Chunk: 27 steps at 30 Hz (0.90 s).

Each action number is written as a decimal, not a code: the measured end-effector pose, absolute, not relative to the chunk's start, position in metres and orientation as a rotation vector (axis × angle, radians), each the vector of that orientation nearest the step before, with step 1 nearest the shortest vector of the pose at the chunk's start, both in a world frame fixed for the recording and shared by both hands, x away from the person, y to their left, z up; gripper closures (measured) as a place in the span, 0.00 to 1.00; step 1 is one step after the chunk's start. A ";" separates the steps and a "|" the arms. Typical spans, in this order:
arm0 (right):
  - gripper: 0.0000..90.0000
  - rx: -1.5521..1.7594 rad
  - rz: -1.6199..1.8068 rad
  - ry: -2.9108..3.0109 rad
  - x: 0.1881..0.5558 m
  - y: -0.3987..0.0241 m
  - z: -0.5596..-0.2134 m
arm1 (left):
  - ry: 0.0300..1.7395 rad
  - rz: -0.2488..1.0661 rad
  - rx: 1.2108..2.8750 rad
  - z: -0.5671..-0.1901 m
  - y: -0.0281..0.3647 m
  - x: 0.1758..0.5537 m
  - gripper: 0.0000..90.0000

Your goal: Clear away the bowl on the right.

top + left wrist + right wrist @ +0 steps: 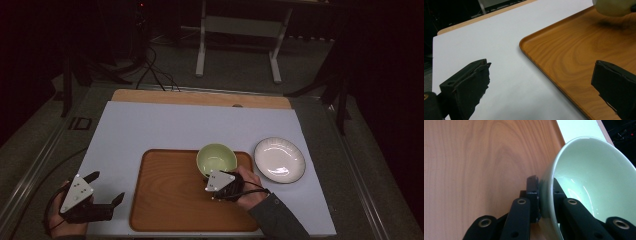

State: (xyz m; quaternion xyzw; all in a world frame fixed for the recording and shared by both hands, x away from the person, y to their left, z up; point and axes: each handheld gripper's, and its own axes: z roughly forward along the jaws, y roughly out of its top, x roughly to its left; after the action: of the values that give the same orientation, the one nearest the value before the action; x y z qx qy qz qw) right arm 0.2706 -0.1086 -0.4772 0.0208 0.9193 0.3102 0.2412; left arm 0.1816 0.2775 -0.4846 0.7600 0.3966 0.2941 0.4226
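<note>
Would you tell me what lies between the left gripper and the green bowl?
In the high view, bare wooden tray floor separates the left gripper from the green bowl.

Wooden table (200, 97), white mat (165, 125), wooden tray (165, 190), white plate (279, 159)

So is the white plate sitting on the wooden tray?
No, the white plate sits on the table's white sheet, just beside the right edge of the wooden tray.
</note>
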 end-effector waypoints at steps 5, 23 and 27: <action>0.92 0.048 0.847 2.519 0.270 -0.106 -0.479 | 0.995 0.736 1.902 -0.485 0.278 0.182 0.02; 0.92 -0.008 0.860 2.532 0.264 -0.091 -0.481 | 0.991 0.733 1.900 -0.485 0.278 0.182 0.02; 0.92 -0.023 0.863 2.534 0.262 -0.090 -0.483 | 0.993 0.734 1.897 -0.485 0.278 0.182 0.02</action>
State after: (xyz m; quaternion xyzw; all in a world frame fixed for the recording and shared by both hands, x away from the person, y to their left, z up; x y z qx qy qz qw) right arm 0.2617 -0.0898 -0.4829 -0.0085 0.9211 0.3136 0.2304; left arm 0.1819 0.2779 -0.4847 0.7587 0.3971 0.2933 0.4249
